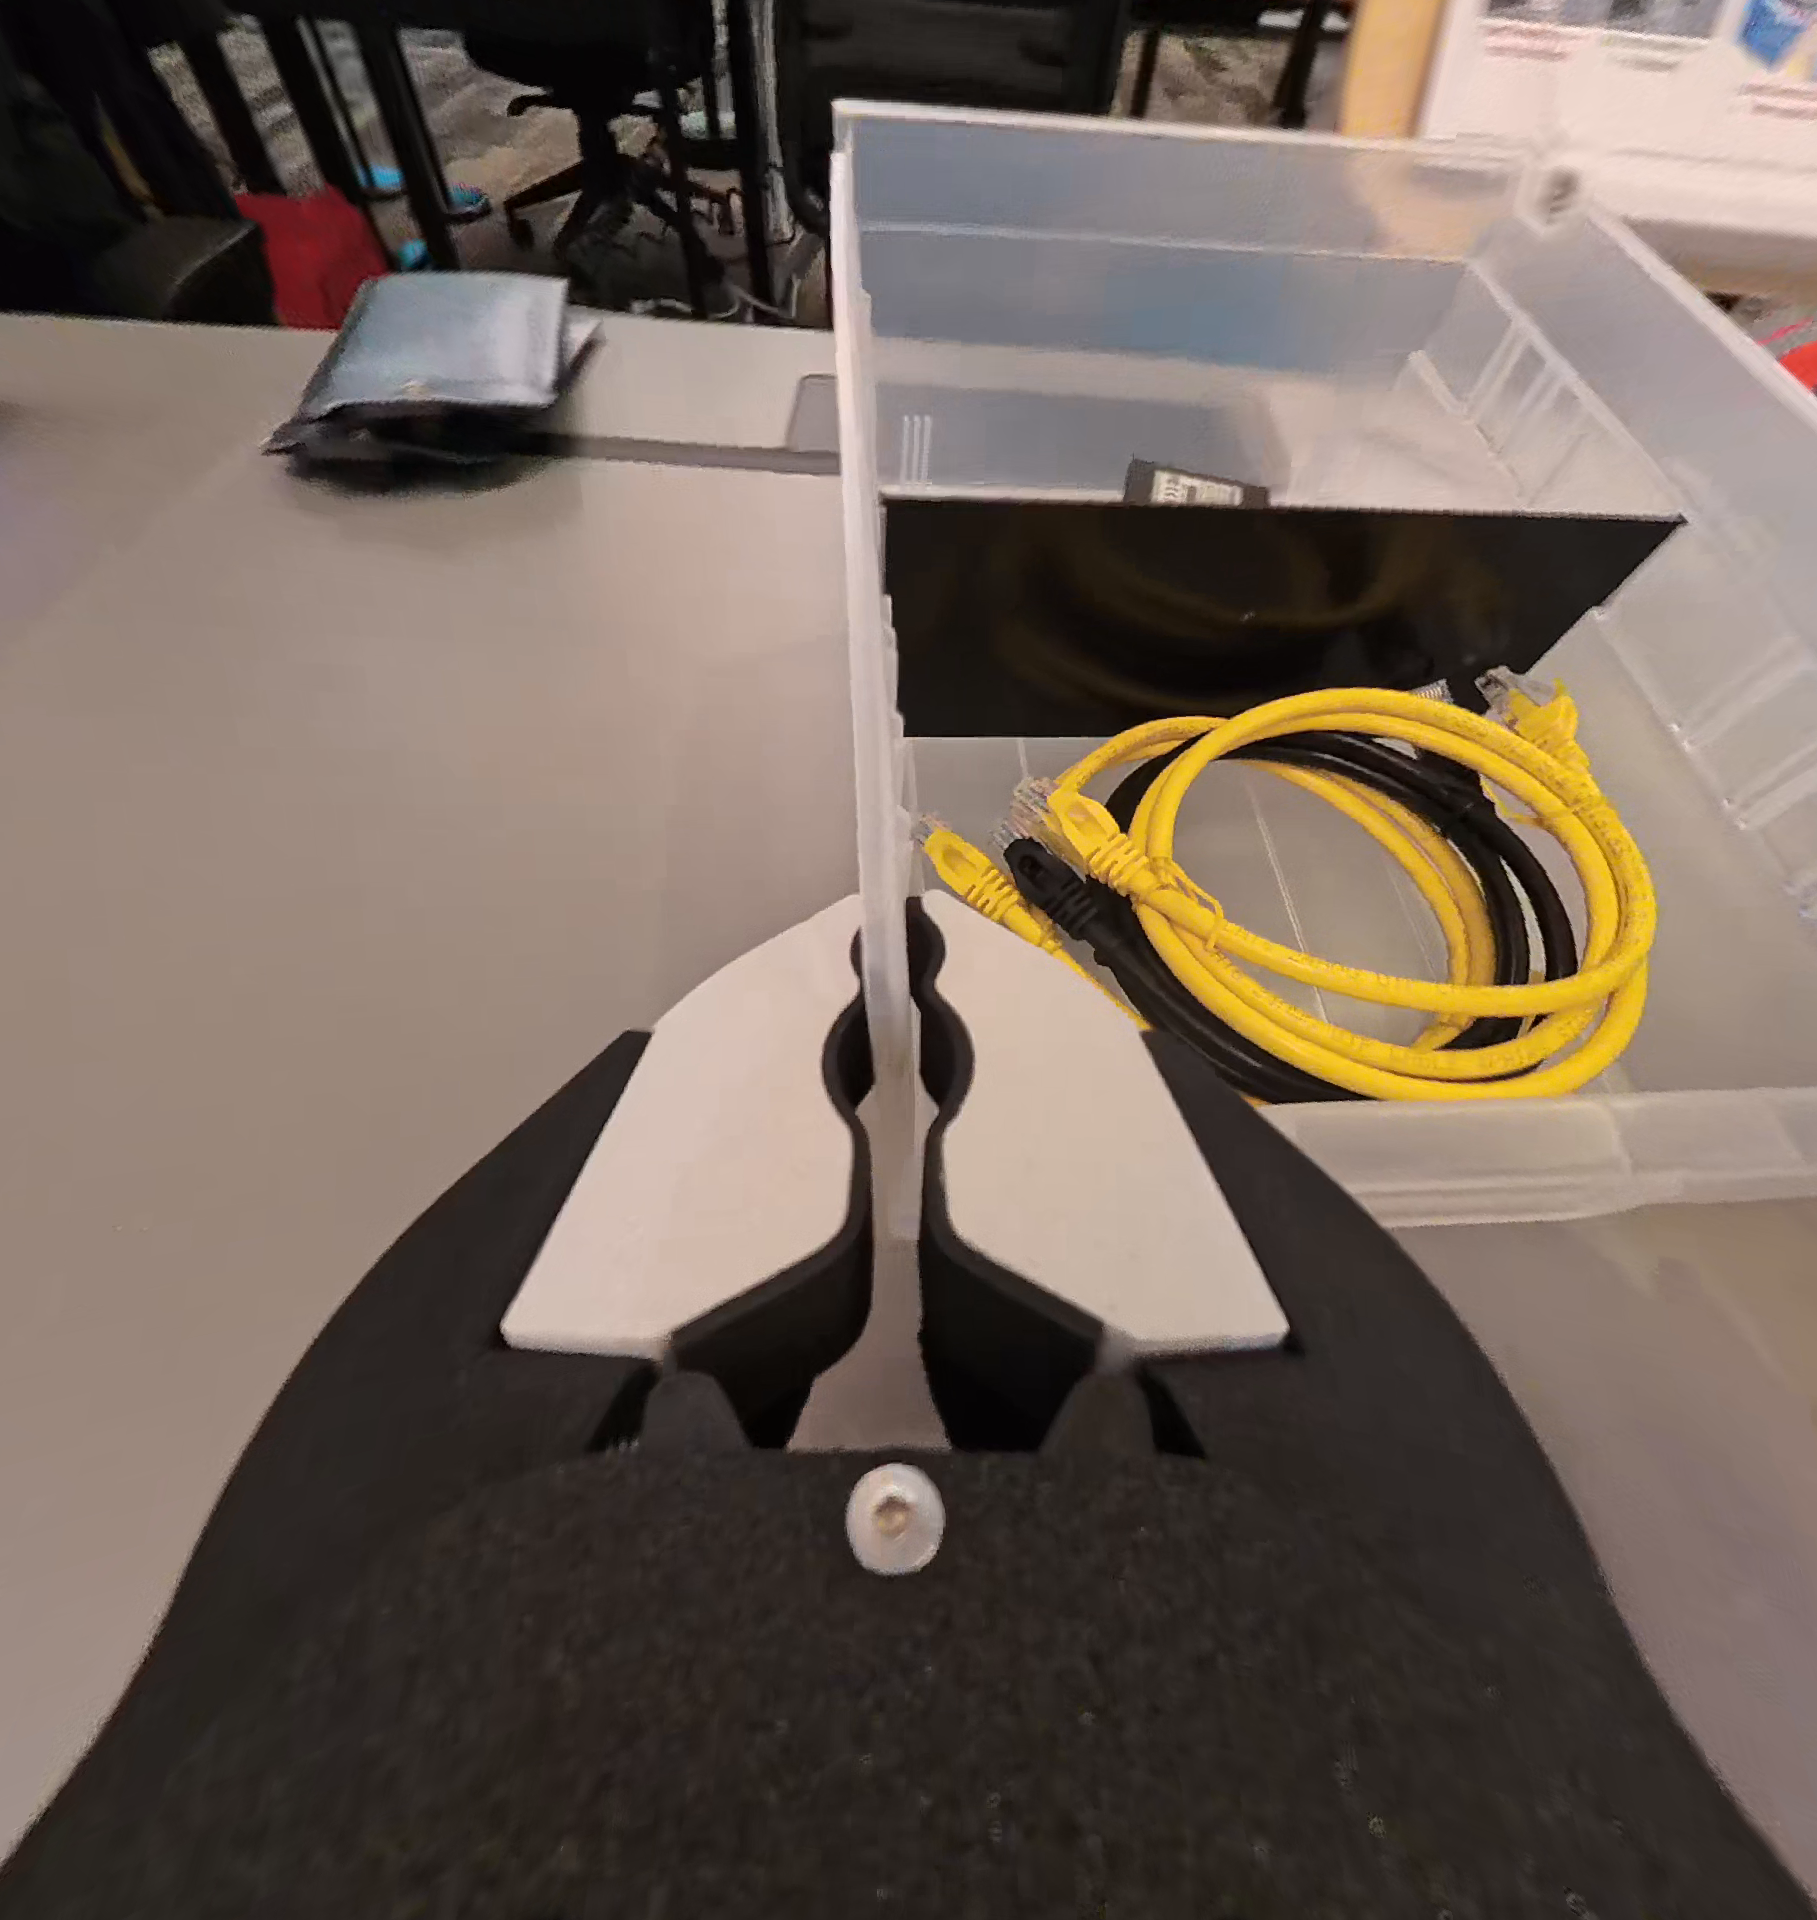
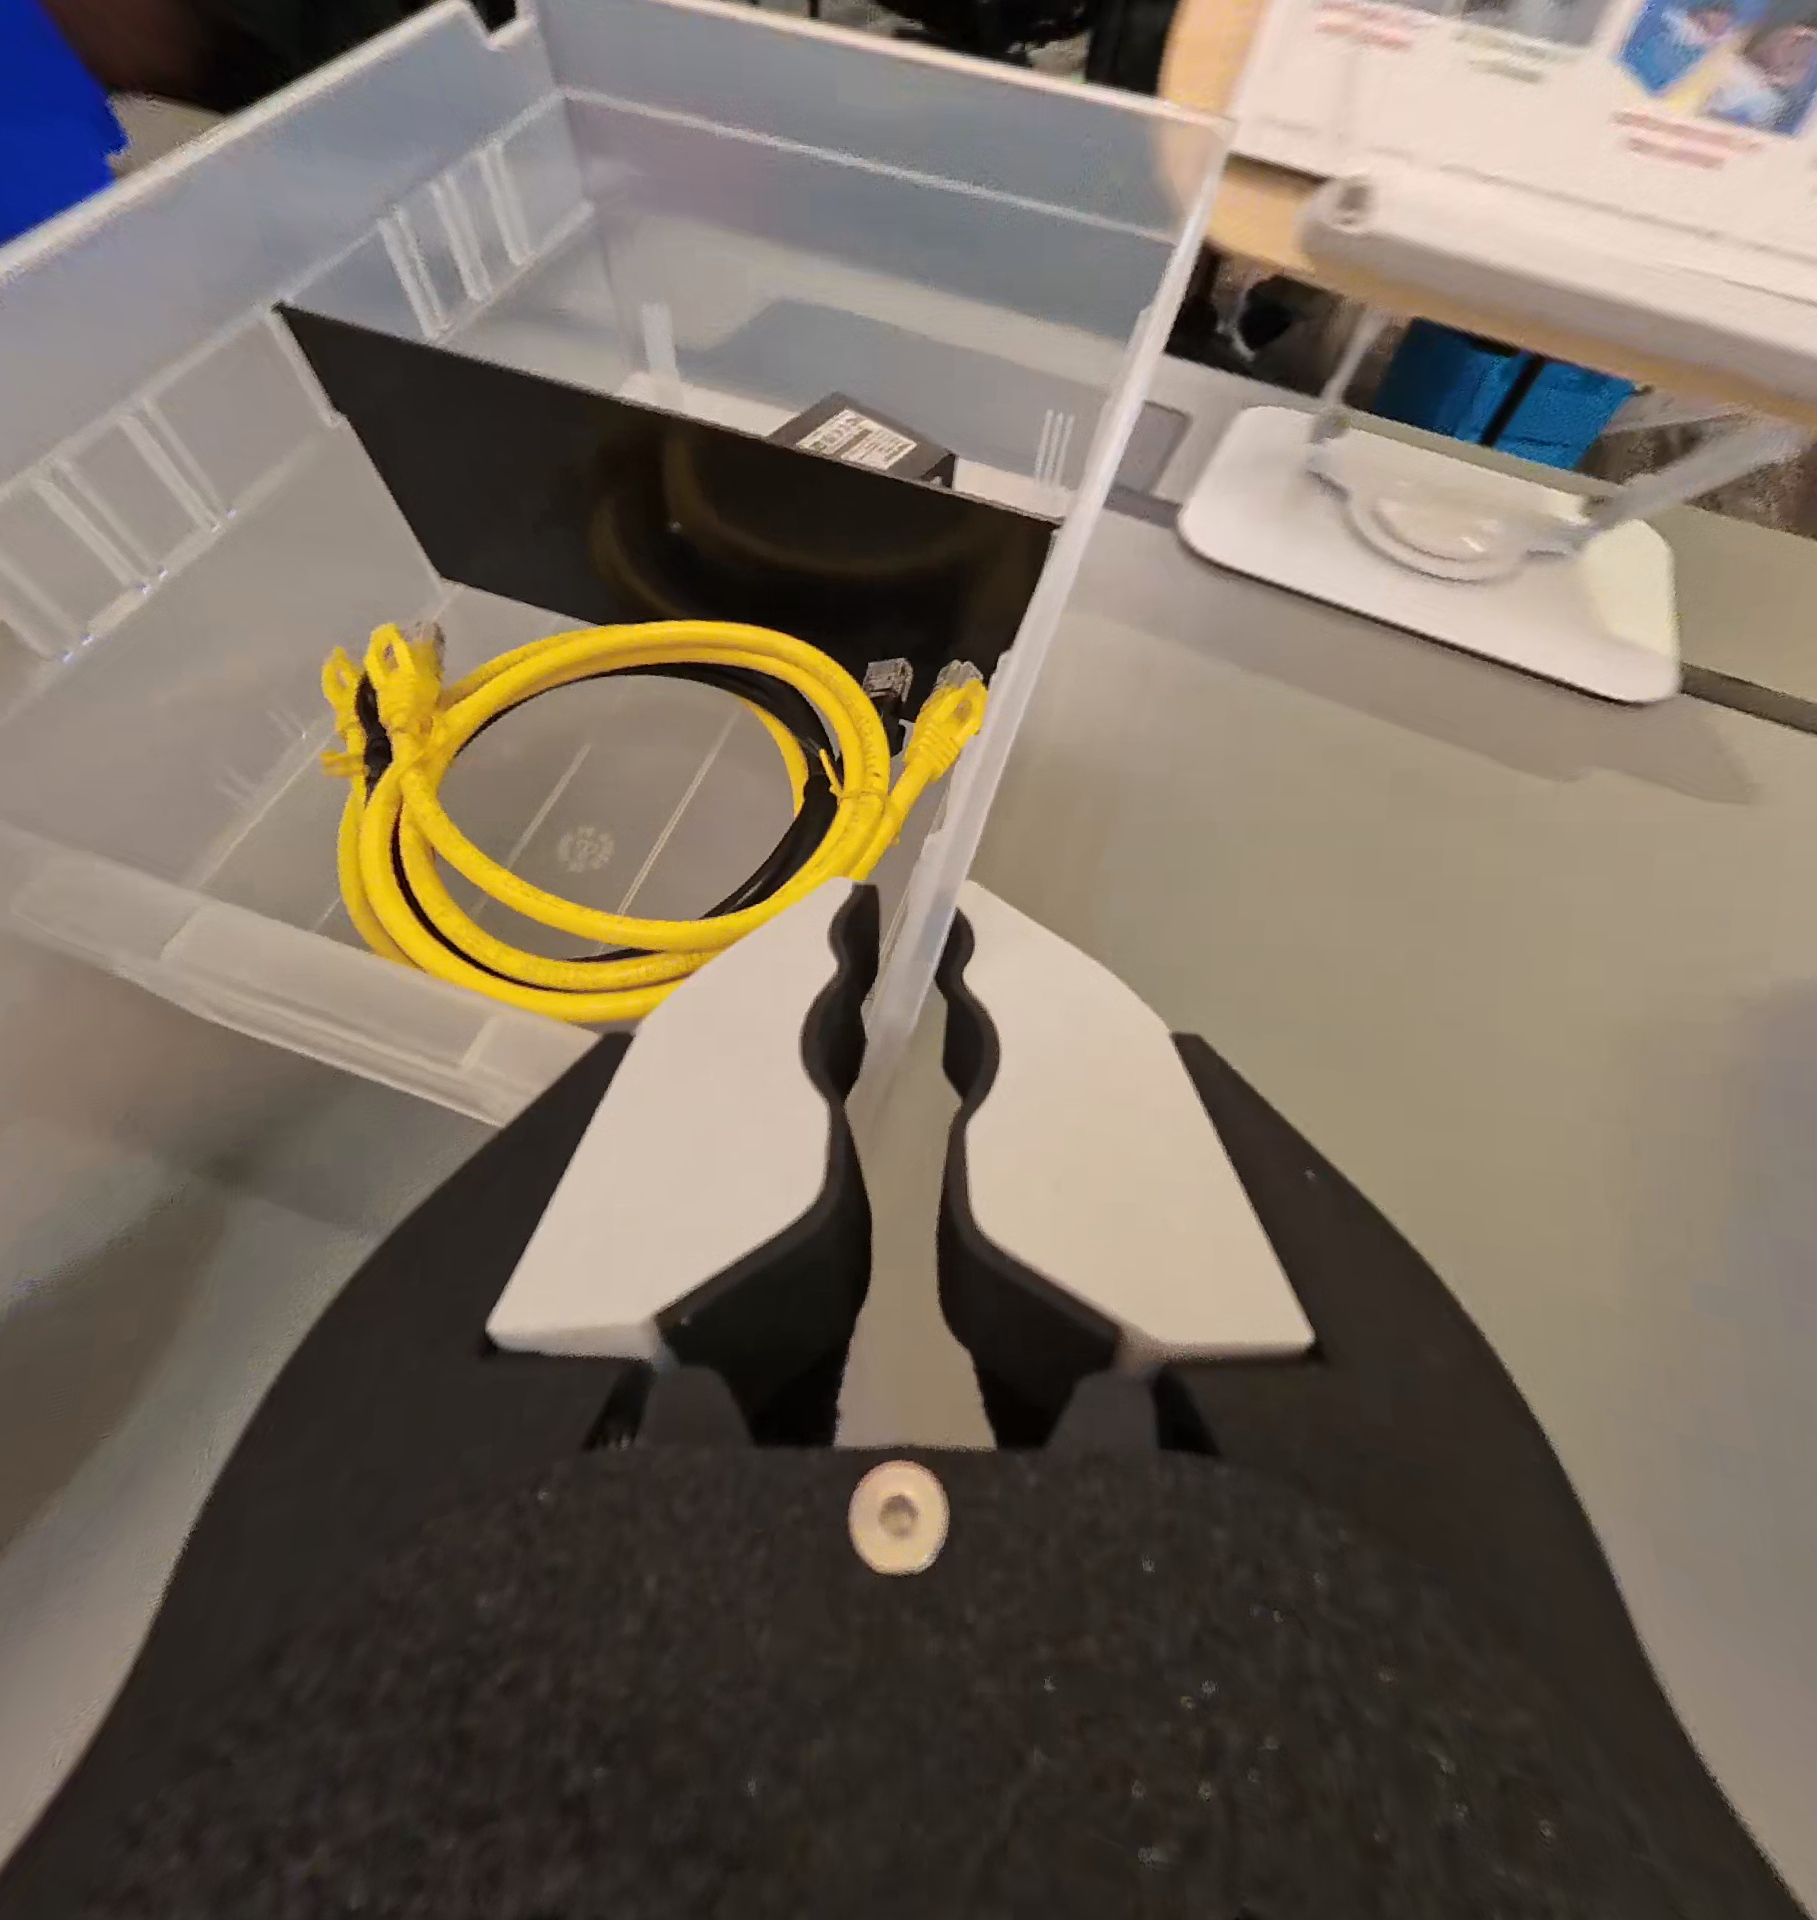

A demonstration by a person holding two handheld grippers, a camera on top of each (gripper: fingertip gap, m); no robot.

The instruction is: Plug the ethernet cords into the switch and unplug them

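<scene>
on the bin's (image 1: 1174,156) side walls, both tools (image 1: 888,935) (image 2: 909,935) clamp.

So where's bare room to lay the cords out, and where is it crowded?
Free: grey table left of the bin's left wall, short of the dark pouch; also right of the bin's right wall, short of the white stand. Crowded: front compartment, filled by the coiled cords.

My left gripper (image 1: 891,935) pinches the side wall of a clear plastic bin (image 1: 873,623); coiled yellow and black ethernet cords (image 1: 1403,904) lie inside, before a black divider (image 1: 1247,613).
</scene>
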